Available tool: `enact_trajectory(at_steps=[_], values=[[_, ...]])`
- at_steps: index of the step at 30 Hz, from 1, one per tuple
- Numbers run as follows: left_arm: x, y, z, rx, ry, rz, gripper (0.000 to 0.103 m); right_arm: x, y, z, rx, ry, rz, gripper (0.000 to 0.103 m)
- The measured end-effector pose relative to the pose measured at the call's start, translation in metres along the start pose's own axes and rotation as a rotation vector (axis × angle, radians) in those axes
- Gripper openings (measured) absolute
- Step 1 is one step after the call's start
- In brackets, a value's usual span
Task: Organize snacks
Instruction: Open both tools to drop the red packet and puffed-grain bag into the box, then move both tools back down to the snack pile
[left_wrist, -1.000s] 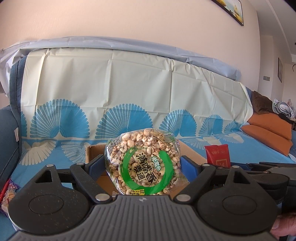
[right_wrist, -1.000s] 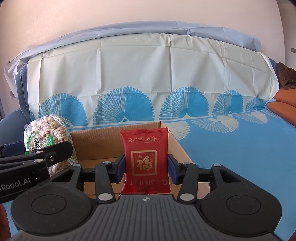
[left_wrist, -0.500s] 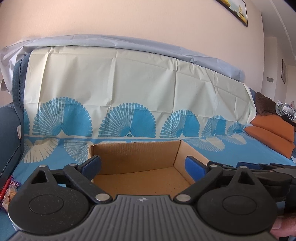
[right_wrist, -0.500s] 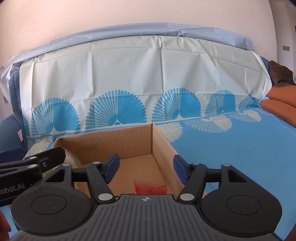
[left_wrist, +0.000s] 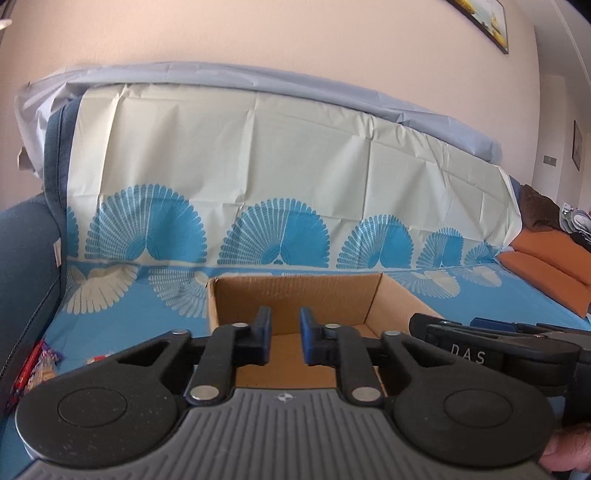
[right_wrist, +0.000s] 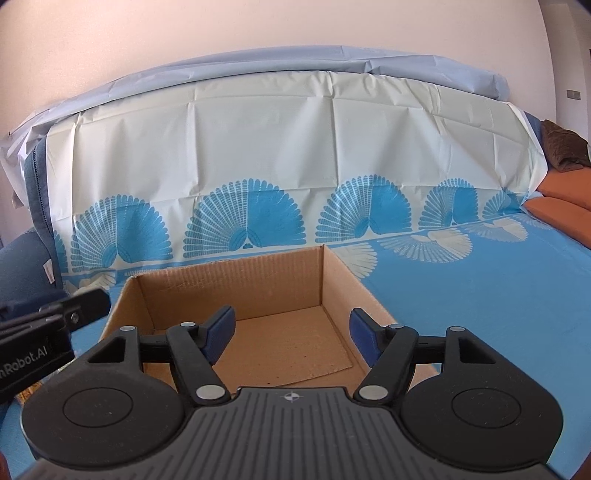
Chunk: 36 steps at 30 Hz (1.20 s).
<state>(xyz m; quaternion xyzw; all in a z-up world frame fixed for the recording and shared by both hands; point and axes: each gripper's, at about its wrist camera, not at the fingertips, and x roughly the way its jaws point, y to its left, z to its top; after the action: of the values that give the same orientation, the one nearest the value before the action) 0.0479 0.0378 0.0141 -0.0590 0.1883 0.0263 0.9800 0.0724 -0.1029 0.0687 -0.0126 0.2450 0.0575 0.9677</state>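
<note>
An open cardboard box (left_wrist: 295, 295) stands on the blue-and-cream patterned cover, straight ahead in both wrist views. My left gripper (left_wrist: 284, 321) hovers over its near edge, its blue pads closing to a narrow gap with nothing between them. My right gripper (right_wrist: 291, 321) stands open above the box (right_wrist: 229, 288), also with nothing between its fingers. Only bare cardboard floor shows in the box; its near part is hidden behind the gripper bodies. Each gripper also shows in the other's view: the right gripper (left_wrist: 480, 350) and the left gripper (right_wrist: 55, 317).
Loose snack packets (left_wrist: 33, 365) lie on the cover at the far left, by the dark blue armrest (left_wrist: 26, 266). Orange cushions (left_wrist: 546, 254) are stacked at the right end. The draped backrest rises behind the box. A hand (left_wrist: 565, 450) shows at the lower right.
The left gripper let go of the puffed-grain bag and the right gripper let go of the red packet; both dropped out of sight. The left jaws then closed; the right jaws stayed wide.
</note>
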Motion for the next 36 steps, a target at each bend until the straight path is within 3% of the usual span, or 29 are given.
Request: enact_trajectory(at_steps=[3, 11, 16, 20, 22, 26, 30, 33, 36], values=[[-0.008, 0.016, 0.001, -0.038, 0.018, 0.014, 0.012, -0.001, 0.015, -0.002, 0.001, 0.001, 0.024, 0.068], [-0.047, 0.059, 0.002, -0.065, 0.032, 0.084, 0.012, -0.011, 0.064, -0.008, -0.002, 0.011, 0.152, 0.035], [-0.076, 0.098, 0.006, -0.137, -0.004, 0.126, 0.012, -0.024, 0.101, -0.014, -0.031, -0.003, 0.244, 0.034], [-0.082, 0.132, 0.007, -0.182, 0.025, 0.191, 0.012, -0.027, 0.125, -0.024, -0.054, 0.040, 0.343, 0.034], [-0.082, 0.152, 0.007, -0.221, 0.046, 0.217, 0.012, -0.023, 0.141, -0.030, -0.075, 0.114, 0.434, 0.035], [-0.072, 0.199, -0.002, -0.382, 0.155, 0.213, 0.013, -0.024, 0.173, -0.047, -0.175, 0.186, 0.507, 0.035], [-0.057, 0.239, -0.024, -0.584, 0.299, 0.199, 0.013, -0.018, 0.194, -0.059, -0.229, 0.243, 0.501, 0.035], [-0.048, 0.253, -0.034, -0.649, 0.368, 0.214, 0.019, -0.006, 0.203, -0.069, -0.237, 0.298, 0.460, 0.036], [-0.041, 0.258, -0.039, -0.660, 0.398, 0.222, 0.026, 0.009, 0.209, -0.082, -0.251, 0.360, 0.395, 0.056]])
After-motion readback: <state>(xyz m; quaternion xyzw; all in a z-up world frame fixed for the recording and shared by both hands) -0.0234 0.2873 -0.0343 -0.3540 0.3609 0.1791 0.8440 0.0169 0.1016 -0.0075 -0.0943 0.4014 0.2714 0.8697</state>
